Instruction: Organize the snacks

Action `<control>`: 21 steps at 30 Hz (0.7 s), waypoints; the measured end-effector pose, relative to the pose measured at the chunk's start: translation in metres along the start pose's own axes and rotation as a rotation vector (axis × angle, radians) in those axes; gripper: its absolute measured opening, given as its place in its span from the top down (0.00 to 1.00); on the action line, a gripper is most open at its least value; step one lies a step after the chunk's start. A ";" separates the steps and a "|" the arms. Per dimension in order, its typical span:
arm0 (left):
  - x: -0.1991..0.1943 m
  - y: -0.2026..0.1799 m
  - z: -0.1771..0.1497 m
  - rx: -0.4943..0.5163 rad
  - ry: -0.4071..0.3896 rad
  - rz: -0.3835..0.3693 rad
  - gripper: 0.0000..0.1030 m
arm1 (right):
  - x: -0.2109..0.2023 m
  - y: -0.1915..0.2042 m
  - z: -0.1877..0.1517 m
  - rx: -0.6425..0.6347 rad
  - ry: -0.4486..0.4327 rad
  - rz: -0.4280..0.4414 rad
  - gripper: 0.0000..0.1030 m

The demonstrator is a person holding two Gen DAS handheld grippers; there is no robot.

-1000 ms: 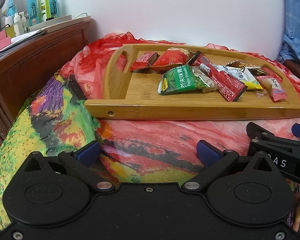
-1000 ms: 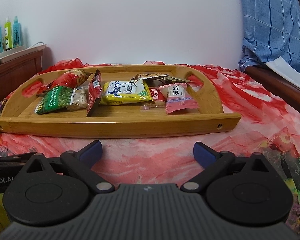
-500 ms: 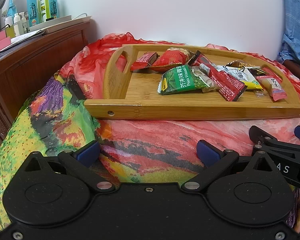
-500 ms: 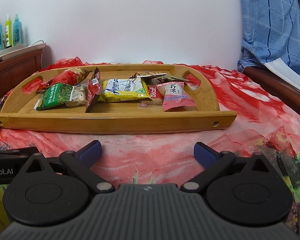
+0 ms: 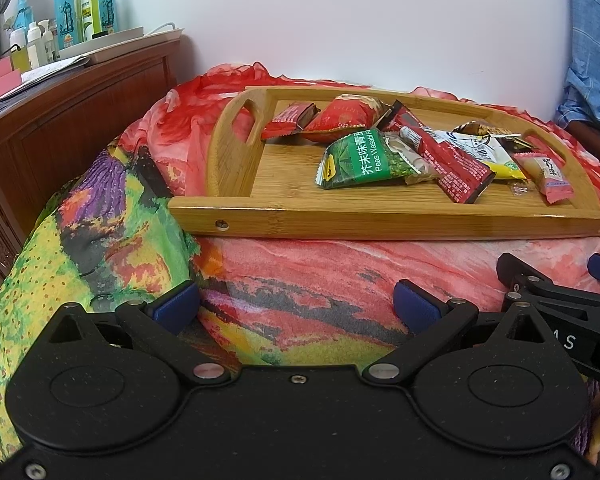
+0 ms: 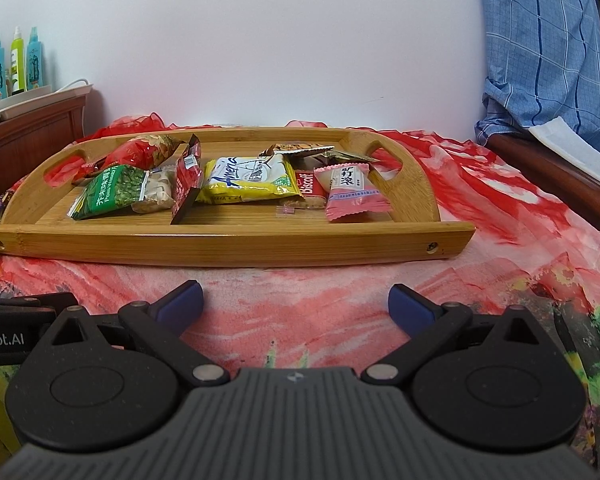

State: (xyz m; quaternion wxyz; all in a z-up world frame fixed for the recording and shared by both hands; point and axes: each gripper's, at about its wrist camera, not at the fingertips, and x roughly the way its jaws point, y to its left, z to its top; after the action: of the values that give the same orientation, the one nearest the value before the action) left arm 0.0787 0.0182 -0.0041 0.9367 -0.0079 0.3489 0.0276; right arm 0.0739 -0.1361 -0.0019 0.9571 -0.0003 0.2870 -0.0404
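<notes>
Here, the scene line by line.

Tray: a bamboo tray [image 6: 228, 240] with a cut-out handle at each end is lying flat on a red, flower-printed cloth [image 6: 300, 304], just ahead of both claws.
Snacks: all are sitting inside the tray, crowded toward its far side and overlapping.
Green packet: a wasabi-peas packet [image 5: 358, 160] with white lettering is lying at the left of the heap.
Dark red stick: a long red wrapper [image 5: 446, 158] is leaning across the peas packet.
Yellow-white packet: a packet [image 6: 250, 180] with blue script is sitting mid-tray.
Red biscuit: a small "Biscoff" wrapper [image 6: 306, 186] is peeking out between the yellow packet and the pink one.
Pink packet: a pink-edged sachet [image 6: 354, 192] is resting near the right handle.
Red pouches: a puffy red bag [image 5: 350, 118] and a small red bar [image 5: 288, 120] are lying by the left handle.
Left claw [image 5: 296, 306]: is gaping wide, gripping nothing, hovering over the cloth short of the tray.
Right claw [image 6: 294, 304]: is likewise spread wide and holding nothing.
Background: bottles [image 5: 86, 6] are standing on a dark wooden cabinet [image 5: 80, 104] to the left.
</notes>
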 end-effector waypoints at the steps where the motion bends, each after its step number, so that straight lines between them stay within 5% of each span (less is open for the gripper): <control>1: 0.000 0.001 0.000 -0.001 0.001 -0.001 0.00 | 0.000 0.000 0.000 0.000 0.000 0.000 0.00; 21: 0.002 0.002 0.001 -0.010 0.006 -0.006 0.00 | 0.000 0.001 0.000 0.000 0.000 0.000 0.00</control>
State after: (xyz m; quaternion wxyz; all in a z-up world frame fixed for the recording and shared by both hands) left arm 0.0805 0.0202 -0.0046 0.9356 -0.0136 0.3518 0.0263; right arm 0.0739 -0.1355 -0.0020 0.9571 -0.0005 0.2870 -0.0403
